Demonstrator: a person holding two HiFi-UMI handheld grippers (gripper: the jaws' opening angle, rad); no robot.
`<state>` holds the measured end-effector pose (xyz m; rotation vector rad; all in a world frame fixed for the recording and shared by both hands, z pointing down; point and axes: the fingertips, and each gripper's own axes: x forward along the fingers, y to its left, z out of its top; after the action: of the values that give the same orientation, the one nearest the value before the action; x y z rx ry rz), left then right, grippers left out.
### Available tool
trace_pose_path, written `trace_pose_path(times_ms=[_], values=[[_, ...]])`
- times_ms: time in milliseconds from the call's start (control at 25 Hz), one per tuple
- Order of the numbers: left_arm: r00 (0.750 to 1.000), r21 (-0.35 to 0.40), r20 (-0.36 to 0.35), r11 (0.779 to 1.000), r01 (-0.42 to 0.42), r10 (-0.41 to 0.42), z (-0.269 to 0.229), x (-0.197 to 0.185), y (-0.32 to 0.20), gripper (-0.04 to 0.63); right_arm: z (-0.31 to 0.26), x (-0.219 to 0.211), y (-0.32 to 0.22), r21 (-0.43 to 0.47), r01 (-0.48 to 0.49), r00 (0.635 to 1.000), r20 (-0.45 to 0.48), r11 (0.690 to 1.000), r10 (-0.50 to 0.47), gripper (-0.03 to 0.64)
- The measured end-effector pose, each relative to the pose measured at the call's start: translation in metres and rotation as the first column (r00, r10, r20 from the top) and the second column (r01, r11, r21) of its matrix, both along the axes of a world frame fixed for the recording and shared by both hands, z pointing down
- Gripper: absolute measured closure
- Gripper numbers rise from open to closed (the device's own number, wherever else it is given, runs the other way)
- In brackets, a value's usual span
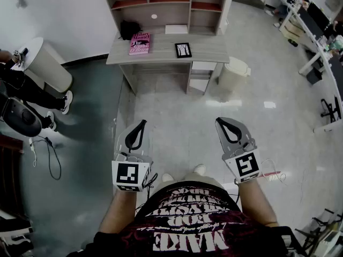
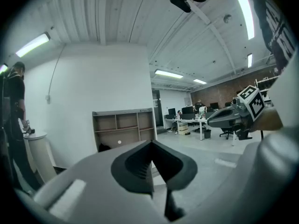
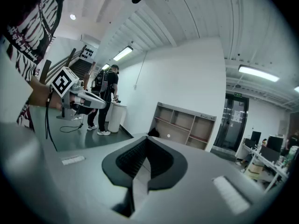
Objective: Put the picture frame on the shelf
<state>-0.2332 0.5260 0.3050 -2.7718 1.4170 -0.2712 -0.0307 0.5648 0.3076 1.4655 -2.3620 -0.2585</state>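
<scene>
A small black picture frame (image 1: 183,50) lies flat on the grey desk (image 1: 209,52), to the right of a pink book (image 1: 140,43). Behind them rises the open shelf unit (image 1: 169,4), which also shows far off as the shelf (image 2: 124,129) and the shelf (image 3: 184,125) in the two gripper views. My left gripper (image 1: 142,123) and right gripper (image 1: 220,121) hang side by side over the floor, well short of the desk. Both are shut with nothing between the jaws. The left gripper (image 2: 150,143) and right gripper (image 3: 145,139) point toward the shelf.
A white bin (image 1: 234,73) stands at the desk's right end. A white box (image 1: 176,29) and a black object (image 1: 129,29) sit at the desk's back. At the left, a white round stand (image 1: 45,63), a person (image 1: 32,92) and floor cables (image 1: 51,154). Office desks (image 1: 321,31) line the right.
</scene>
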Motion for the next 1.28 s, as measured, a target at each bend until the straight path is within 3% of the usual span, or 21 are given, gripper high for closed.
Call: trace_pose_path(times_ms=[320, 520, 880, 1080, 1280], values=[[0.995, 0.02, -0.057, 0.997, -0.077, 0.078, -0.006, -0.02, 0.022, 0.594, -0.016, -0.041, 0.041, -0.007, -0.057, 0.993, 0.102, 0.998, 0.058, 0.591], [0.991, -0.008, -0.102, 0.996, -0.089, 0.088, -0.002, -0.028, 0.024, 0.594, -0.006, -0.043, 0.052, -0.07, -0.087, 0.988, 0.124, 0.994, 0.095, 0.591], [0.996, -0.034, -0.068, 0.998, -0.057, 0.055, 0.016, -0.025, 0.0, 0.594, 0.001, -0.032, 0.024, -0.081, -0.079, 0.962, 0.253, 0.994, 0.097, 0.591], [0.994, -0.07, -0.108, 0.997, -0.032, 0.024, 0.018, -0.019, -0.029, 0.594, 0.011, -0.019, -0.008, -0.114, -0.061, 0.952, 0.293, 0.992, 0.092, 0.591], [0.995, -0.064, -0.098, 0.998, 0.015, -0.021, 0.019, -0.013, -0.071, 0.594, 0.025, -0.01, -0.052, -0.156, -0.02, 0.943, 0.325, 0.988, 0.07, 0.591]])
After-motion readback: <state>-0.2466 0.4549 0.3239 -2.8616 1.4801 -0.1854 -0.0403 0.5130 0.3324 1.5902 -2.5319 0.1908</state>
